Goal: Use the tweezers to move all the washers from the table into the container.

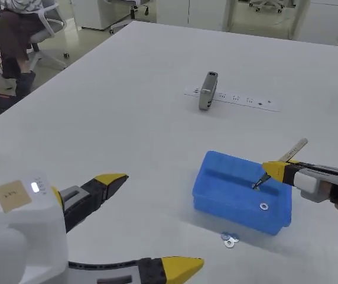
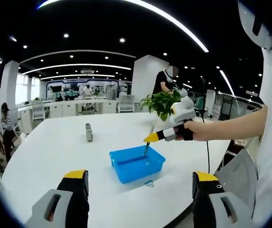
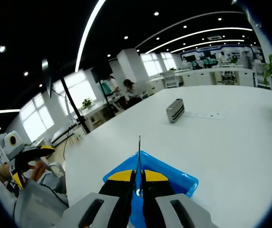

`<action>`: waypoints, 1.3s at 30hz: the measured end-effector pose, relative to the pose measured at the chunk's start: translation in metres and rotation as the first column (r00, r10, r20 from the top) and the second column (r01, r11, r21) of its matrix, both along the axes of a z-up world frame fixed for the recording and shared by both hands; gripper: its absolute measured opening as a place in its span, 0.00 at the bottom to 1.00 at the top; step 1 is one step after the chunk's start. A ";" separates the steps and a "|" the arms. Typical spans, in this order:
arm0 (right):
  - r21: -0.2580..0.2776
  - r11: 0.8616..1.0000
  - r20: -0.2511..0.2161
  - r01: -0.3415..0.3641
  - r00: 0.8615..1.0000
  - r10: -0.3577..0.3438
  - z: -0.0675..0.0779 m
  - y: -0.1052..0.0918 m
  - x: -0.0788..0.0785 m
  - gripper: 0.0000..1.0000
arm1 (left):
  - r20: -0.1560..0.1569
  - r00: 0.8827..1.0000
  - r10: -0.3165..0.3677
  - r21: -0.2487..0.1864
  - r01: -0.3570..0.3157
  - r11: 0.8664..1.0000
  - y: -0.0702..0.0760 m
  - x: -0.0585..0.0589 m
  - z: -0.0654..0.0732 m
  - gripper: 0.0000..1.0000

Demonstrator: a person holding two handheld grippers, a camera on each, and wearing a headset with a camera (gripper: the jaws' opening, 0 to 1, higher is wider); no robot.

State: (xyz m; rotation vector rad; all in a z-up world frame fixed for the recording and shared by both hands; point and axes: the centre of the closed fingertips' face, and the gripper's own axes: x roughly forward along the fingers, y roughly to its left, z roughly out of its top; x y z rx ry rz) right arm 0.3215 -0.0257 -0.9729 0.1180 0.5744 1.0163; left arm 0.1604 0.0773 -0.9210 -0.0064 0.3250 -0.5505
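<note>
Right of centre in the head view, the blue container [image 1: 228,214] holds one washer [image 1: 264,206]. A small cluster of washers [image 1: 229,239] lies on the bench [image 1: 127,118] just below its near wall, so the job looks begun, with more left than done. The right gripper [image 1: 272,170] has its jaws pinched on the tweezers [image 1: 261,180], tips over the container. At lower left, the left gripper [image 1: 151,220] has jaws wide and empty. The power strip [image 1: 240,99] carries marks too small to read.
</note>
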 end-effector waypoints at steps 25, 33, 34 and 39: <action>-0.141 0.989 -0.032 -0.044 0.999 0.040 -0.045 0.001 0.011 0.03 | -0.003 1.000 0.015 -0.003 -0.015 1.000 0.007 0.000 -0.002 0.92; -0.162 0.985 -0.036 -0.053 0.998 0.047 -0.052 0.002 0.012 0.03 | -0.004 1.000 0.023 -0.001 -0.023 1.000 0.010 -0.002 -0.002 0.92; -0.166 0.985 -0.037 -0.053 0.998 0.048 -0.052 0.002 0.012 0.03 | -0.004 1.000 0.023 -0.001 -0.023 1.000 0.010 -0.002 -0.003 0.92; -0.181 0.982 -0.026 -0.060 0.998 0.057 -0.055 0.002 0.012 0.03 | -0.005 1.000 0.027 0.001 -0.027 1.000 0.011 -0.001 -0.003 0.91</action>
